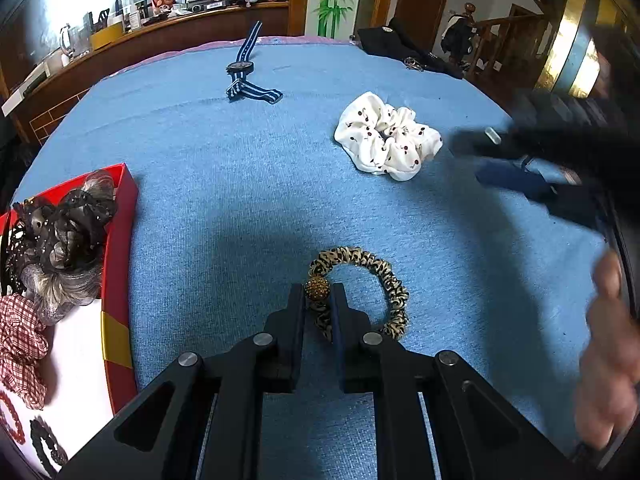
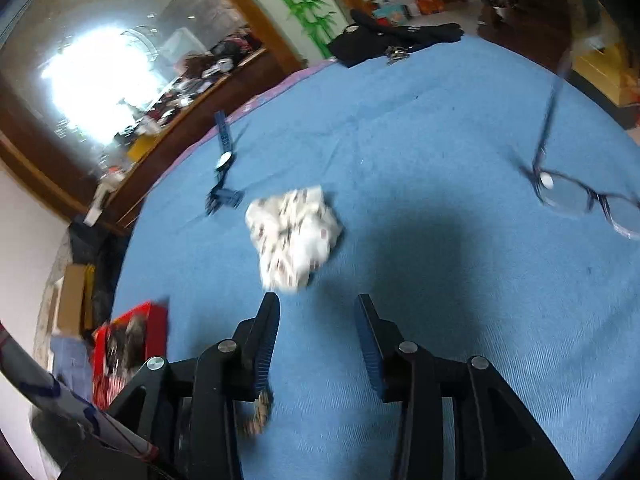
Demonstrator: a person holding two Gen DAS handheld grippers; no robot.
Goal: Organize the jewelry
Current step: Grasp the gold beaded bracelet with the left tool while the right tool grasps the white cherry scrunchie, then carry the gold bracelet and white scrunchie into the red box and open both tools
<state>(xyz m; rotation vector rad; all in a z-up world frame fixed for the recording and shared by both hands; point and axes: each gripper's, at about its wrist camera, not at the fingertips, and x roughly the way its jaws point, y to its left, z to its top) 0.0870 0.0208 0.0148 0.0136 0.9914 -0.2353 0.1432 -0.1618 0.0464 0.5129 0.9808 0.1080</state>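
My left gripper (image 1: 319, 298) is shut on a leopard-print hair tie (image 1: 384, 276) with a gold bead, which lies on the blue cloth (image 1: 240, 184). A white spotted scrunchie (image 1: 388, 136) lies further off to the right, also in the right wrist view (image 2: 294, 236). My right gripper (image 2: 318, 304) is open and empty, just short of that scrunchie; it shows blurred at the right edge of the left view (image 1: 520, 160). A blue striped watch (image 1: 244, 70) lies at the far side, also in the right wrist view (image 2: 224, 160). A red box (image 1: 120, 264) at left holds several hair pieces.
Glasses (image 2: 580, 196) lie on the cloth at the right. Black fabric and keys (image 1: 412, 52) sit at the far edge. A wooden counter with clutter (image 1: 140, 28) runs behind the table. A bit of the leopard tie (image 2: 258, 412) shows low in the right wrist view.
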